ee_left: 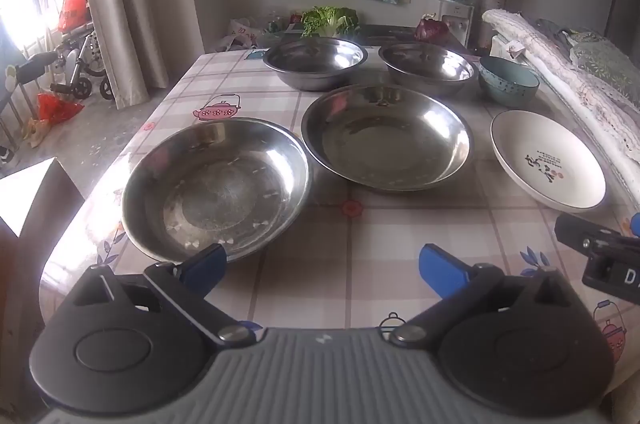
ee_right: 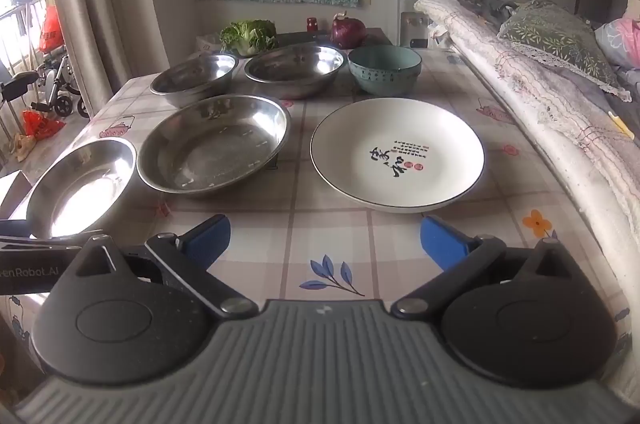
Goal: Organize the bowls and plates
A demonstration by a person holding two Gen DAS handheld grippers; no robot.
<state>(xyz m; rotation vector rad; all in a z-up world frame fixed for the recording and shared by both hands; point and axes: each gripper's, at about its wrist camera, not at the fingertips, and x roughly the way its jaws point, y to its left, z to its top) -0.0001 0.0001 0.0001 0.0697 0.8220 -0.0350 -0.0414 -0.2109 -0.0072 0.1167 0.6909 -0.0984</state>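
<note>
Grippers, left (ee_left: 323, 266) and right (ee_right: 325, 238), are hovering spread wide and empty (nothing stacked yet), white plate (ee_right: 397, 154) waiting at twelve o'clock for grabbing

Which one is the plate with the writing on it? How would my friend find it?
Look at the checked table, in the front row of dishes, on the side next to the cloth-covered bed. The white plate lies there, just in front of the teal bowl. It is the only white dish, with black brush writing, while its neighbours are shiny metal.

Bare tablecloth (ee_right: 340, 244) up front — dishes crowded beyond
</note>
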